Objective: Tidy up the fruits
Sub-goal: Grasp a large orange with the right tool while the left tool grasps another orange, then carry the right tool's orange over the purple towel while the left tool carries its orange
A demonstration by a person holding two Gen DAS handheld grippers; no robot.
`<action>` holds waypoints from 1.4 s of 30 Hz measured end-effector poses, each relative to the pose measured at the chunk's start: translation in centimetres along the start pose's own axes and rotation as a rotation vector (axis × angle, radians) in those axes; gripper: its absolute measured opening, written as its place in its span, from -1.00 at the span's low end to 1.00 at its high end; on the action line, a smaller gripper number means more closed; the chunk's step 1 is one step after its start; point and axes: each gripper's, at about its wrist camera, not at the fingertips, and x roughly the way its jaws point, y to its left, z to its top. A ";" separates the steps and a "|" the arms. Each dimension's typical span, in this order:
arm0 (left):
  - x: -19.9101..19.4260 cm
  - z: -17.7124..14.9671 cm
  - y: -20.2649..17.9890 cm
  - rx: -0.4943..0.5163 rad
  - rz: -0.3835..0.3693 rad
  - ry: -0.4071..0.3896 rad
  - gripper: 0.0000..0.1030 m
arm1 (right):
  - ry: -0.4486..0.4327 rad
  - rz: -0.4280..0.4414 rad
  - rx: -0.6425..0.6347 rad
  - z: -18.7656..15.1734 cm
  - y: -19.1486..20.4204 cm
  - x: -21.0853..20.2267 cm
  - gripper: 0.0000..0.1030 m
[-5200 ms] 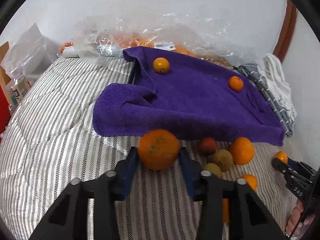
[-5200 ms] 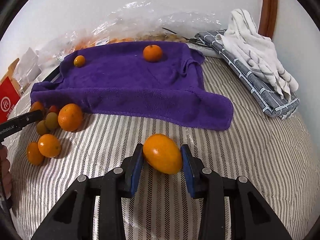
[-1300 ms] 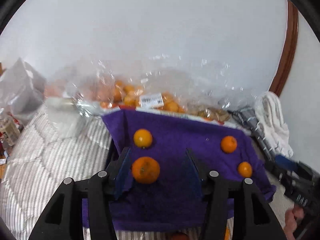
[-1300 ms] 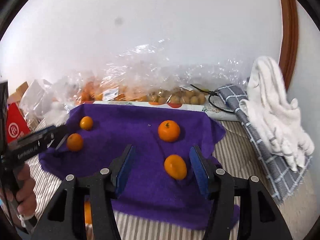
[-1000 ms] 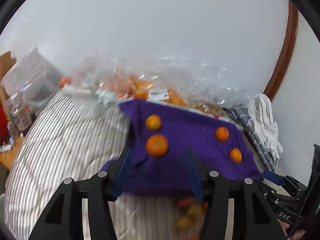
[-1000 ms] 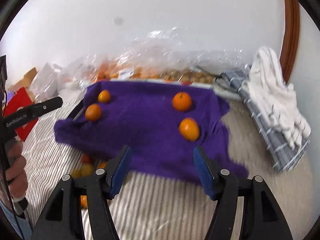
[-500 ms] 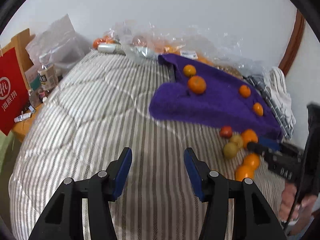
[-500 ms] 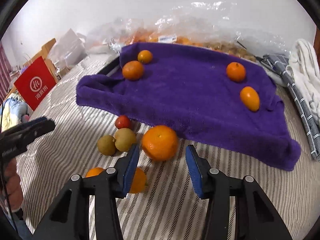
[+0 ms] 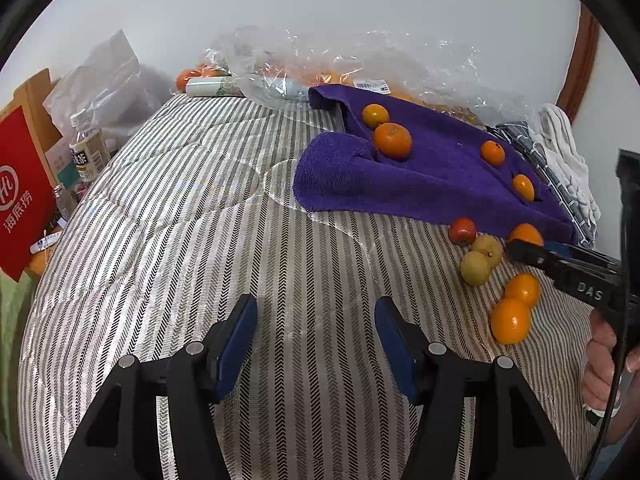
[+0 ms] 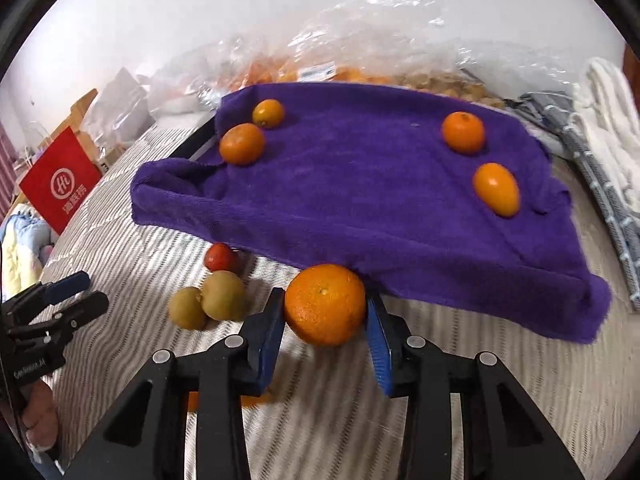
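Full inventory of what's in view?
towel: 1, purple, far side of bed
small oranges: 4, orange, on towel
big orange: 1, orange, towel's near edge
red fruit: 1, red, by towel edge
green fruits: 2, yellow-green, touching
loose oranges: 2, orange, on bed cover
bed cover: 1, grey-white stripes
cloths: white, grey, right of towel
left hand-held gripper: open, empty
right hand-held gripper: shut on big orange
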 end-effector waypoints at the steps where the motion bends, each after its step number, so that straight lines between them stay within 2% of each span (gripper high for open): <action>1: 0.0 0.0 0.2 -0.001 -0.008 -0.001 0.17 | -0.012 -0.007 0.000 -0.2 -0.4 -0.5 -0.24; 9: 0.0 -0.1 0.2 -0.011 -0.013 -0.005 0.19 | -0.074 -0.125 0.021 -2.8 -5.2 -3.9 -0.24; 14: -0.2 -0.4 -0.7 -0.007 0.036 -0.001 0.19 | -0.082 -0.135 0.087 -4.6 -8.4 -5.2 -0.24; 15: -0.3 -0.5 -1.2 0.007 0.027 0.007 0.19 | -0.082 -0.135 0.094 -4.9 -8.9 -5.3 -0.24; 18: -0.9 -0.9 -3.9 0.051 -0.082 0.034 0.19 | -0.086 -0.154 0.111 -5.5 -9.7 -5.3 -0.24; 22: -1.1 -1.2 -7.5 0.120 -0.168 0.057 0.19 | -0.104 -0.124 0.126 -5.6 -10.1 -5.5 -0.24; 28: 0.0 -1.2 -10.5 0.125 -0.163 0.067 0.19 | -0.096 -0.122 0.101 -5.6 -9.7 -5.2 -0.24; 29: 0.1 -1.3 -10.7 0.121 -0.160 0.069 0.15 | -0.096 -0.119 0.101 -5.7 -9.7 -5.2 -0.24; 33: 0.3 -1.4 -10.8 0.105 -0.168 0.037 -0.36 | -0.093 -0.101 0.110 -5.8 -9.8 -5.2 -0.24; 34: 0.3 -1.3 -10.6 0.102 -0.179 0.032 -0.42 | -0.091 -0.099 0.114 -5.8 -9.9 -5.2 -0.24; 42: -0.7 -0.8 -8.8 0.054 -0.177 0.002 -0.42 | -0.083 -0.114 0.120 -5.7 -9.9 -5.1 -0.24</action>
